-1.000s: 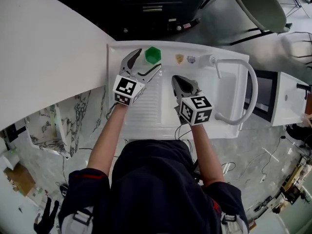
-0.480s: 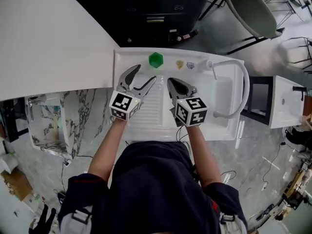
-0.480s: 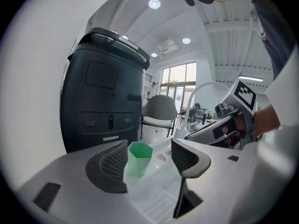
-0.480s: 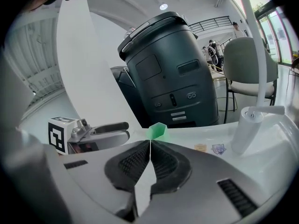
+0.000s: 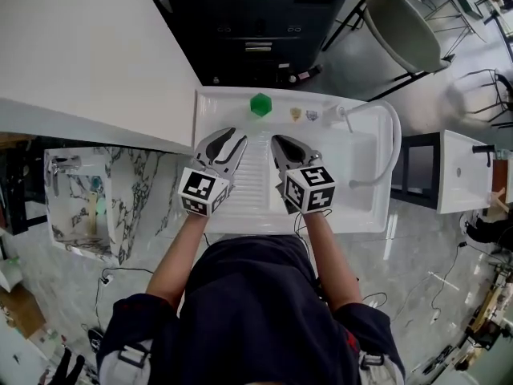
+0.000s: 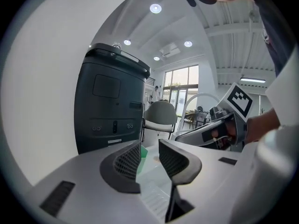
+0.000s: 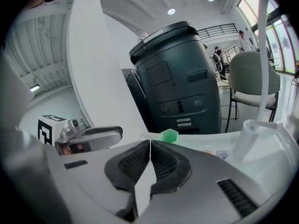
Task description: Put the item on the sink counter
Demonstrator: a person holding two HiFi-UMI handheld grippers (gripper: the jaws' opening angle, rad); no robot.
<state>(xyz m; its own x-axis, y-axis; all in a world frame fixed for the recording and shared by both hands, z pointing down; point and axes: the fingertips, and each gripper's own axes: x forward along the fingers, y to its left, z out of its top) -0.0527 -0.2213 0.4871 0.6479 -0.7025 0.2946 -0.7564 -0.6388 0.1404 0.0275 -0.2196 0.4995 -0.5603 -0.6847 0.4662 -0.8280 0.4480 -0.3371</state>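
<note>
White sink counter (image 5: 220, 107) in a bright workroom: a small green block (image 5: 260, 104) stands upright on the back ledge, just left of two small stickers (image 5: 303, 115) and well left of the tall curved tap (image 5: 386, 139). Neither tool touches it. The left gripper (image 5: 229, 137) hangs over the ribbed drainboard (image 5: 252, 179), near the block but clear of it; its jaws have just been closing and now stand a narrow gap apart with nothing clamped, the block showing only far beyond them in the left gripper view. The right gripper (image 5: 280, 142), beside it over the same drainboard, has its jaws pressed together and empty. Behind the counter stand a dark cabinet (image 5: 256, 22) and a pale chair (image 5: 405, 26). By the look of things the placing is done and the work is at its let-go stage. What remains appears to call only for keeping both tools off the block so that it is not knocked from the ledge.
</note>
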